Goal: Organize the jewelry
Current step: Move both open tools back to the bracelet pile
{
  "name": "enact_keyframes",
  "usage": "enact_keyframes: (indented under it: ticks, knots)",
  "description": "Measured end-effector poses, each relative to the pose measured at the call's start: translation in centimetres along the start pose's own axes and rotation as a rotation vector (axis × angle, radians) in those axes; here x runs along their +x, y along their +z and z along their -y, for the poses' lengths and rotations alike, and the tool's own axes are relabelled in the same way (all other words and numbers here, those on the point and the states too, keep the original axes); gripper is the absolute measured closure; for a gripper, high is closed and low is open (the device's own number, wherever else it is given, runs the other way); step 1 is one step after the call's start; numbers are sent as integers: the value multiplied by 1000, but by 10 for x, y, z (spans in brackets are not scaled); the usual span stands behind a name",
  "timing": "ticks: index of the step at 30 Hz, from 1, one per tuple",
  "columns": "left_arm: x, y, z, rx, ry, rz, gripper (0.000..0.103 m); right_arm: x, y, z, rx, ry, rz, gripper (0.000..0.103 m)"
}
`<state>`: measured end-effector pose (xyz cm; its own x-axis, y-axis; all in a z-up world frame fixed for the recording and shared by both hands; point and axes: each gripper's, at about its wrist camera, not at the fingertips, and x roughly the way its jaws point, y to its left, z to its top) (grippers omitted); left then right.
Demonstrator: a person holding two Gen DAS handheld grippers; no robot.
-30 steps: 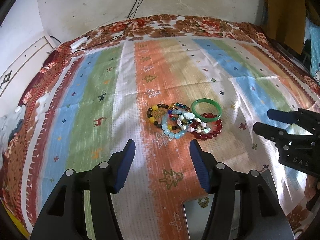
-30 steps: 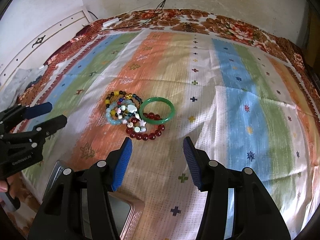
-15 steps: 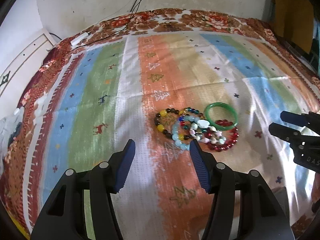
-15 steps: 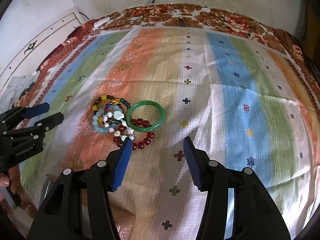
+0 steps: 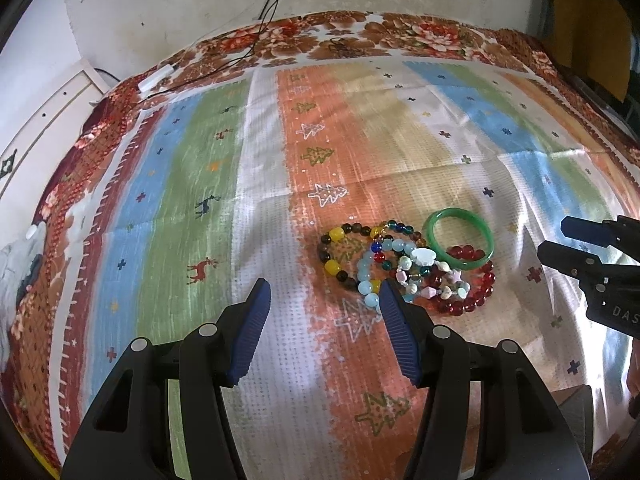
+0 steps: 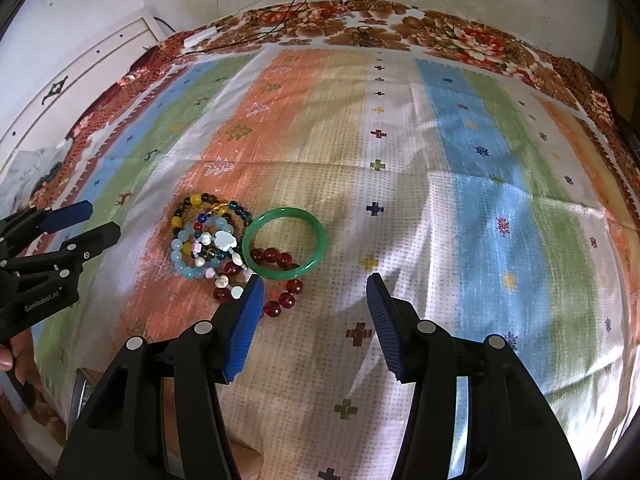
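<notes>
Fingertip (image 6: 5,358) at left gripper (image 6: 86,222), right-wrist view only

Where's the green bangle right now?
The green bangle lies on the striped cloth at the right edge of the bracelet pile, overlapping the red bead bracelet. In the right wrist view it sits just beyond the right hand-held gripper.

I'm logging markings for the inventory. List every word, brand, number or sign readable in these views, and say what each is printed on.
"GenRobot.AI": white print on the body of the left gripper, seen from the right wrist view.
"DAS": white letters on the body of the right gripper, cut off by the edge of the left wrist view, so the word is incomplete.
The bracelets and the striped cloth carry no readable text; the cloth shows only woven tree, deer and cross motifs.
</notes>
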<state>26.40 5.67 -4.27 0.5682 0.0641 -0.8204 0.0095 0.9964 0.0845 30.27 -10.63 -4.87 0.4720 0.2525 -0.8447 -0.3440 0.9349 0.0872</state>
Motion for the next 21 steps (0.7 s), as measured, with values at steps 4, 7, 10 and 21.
enact_keyframes:
  ticks: [4,7,10,21]
  knots:
    - [7,4,3,17,8,-10,46,3,3,6,38,18,3,50]
    - [9,5,5,26,4,-9,46,9,5,12,73,35,-13,50]
    - [14,7,6,28,1,-19,46,18,7,14,85,20,-28,50]
    - [43,10,4,28,5,-77,46,38,14,16,121,49,-61,50]
